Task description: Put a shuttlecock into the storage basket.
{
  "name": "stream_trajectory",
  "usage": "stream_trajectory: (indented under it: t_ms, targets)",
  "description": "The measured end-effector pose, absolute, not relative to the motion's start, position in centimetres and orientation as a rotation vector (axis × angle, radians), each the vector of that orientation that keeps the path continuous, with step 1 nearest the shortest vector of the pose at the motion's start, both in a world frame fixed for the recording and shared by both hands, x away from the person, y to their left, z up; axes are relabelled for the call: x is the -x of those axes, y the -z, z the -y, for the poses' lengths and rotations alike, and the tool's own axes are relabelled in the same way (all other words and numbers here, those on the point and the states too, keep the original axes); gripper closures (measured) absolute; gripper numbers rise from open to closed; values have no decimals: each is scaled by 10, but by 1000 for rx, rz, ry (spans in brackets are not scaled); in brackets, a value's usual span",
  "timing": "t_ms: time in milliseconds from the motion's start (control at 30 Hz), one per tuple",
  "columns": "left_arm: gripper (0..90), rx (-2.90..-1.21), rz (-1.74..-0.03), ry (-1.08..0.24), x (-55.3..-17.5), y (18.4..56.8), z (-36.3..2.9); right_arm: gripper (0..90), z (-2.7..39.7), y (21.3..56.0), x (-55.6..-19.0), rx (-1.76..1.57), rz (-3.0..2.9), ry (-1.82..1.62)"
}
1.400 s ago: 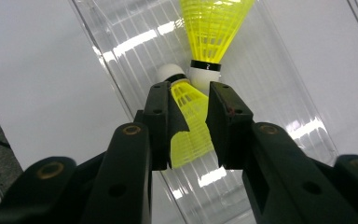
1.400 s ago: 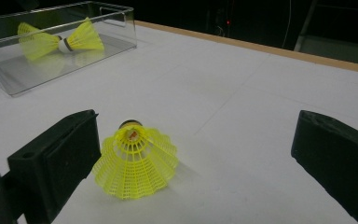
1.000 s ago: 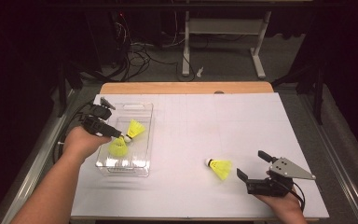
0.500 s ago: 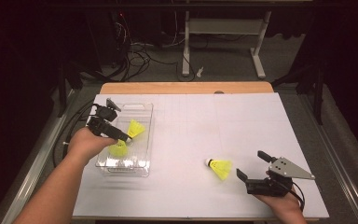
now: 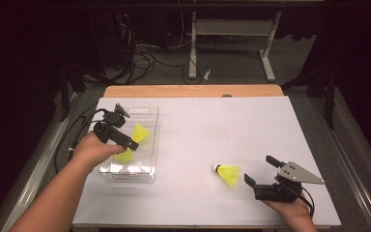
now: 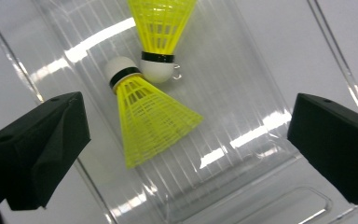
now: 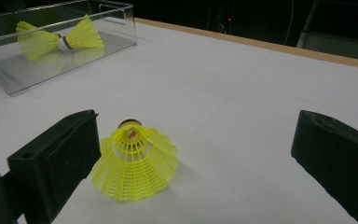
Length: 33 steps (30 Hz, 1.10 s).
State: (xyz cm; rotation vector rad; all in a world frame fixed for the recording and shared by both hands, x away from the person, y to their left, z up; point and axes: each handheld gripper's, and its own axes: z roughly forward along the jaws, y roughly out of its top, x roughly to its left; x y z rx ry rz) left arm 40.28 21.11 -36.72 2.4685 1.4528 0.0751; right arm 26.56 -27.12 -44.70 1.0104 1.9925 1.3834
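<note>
Two yellow shuttlecocks lie in the clear plastic box (image 5: 147, 116) at the left of the white table (image 5: 251, 125), their white cork heads touching: the nearer shuttlecock (image 6: 149, 119) with its skirt fanning toward the camera in the left gripper view, the farther shuttlecock (image 6: 161, 28) pointing the opposite way. The left gripper (image 5: 125, 140) hangs over the box, held in the person's left hand (image 5: 94, 150); its jaws have just been opening and now stand wide, with nothing pressed between them, the nearer shuttlecock lying below and between the pads. A third shuttlecock (image 5: 227, 174) rests on the bare table, well apart from the box, its cork pointing toward the box side and its skirt toward the right gripper (image 5: 261, 176). That gripper sits low at the near right edge of the table in the person's right hand (image 5: 292, 210), jaws spread wide; in the right gripper view the third shuttlecock lies just beside the left pad, with no pad closed on it.
</note>
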Motion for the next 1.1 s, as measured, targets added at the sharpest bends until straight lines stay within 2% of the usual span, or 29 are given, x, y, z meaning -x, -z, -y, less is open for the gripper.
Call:
stream_trajectory:
  t_ms: [300,1100]
  targets:
    - [2,-2476,-1416,-23,-396,362,-197,15,270,447,-268,-1005,-2000,-1386]
    - [7,-2547,-1245,14,-378,360,-142,15,273,446,-266,-1014,-1989,-1390]
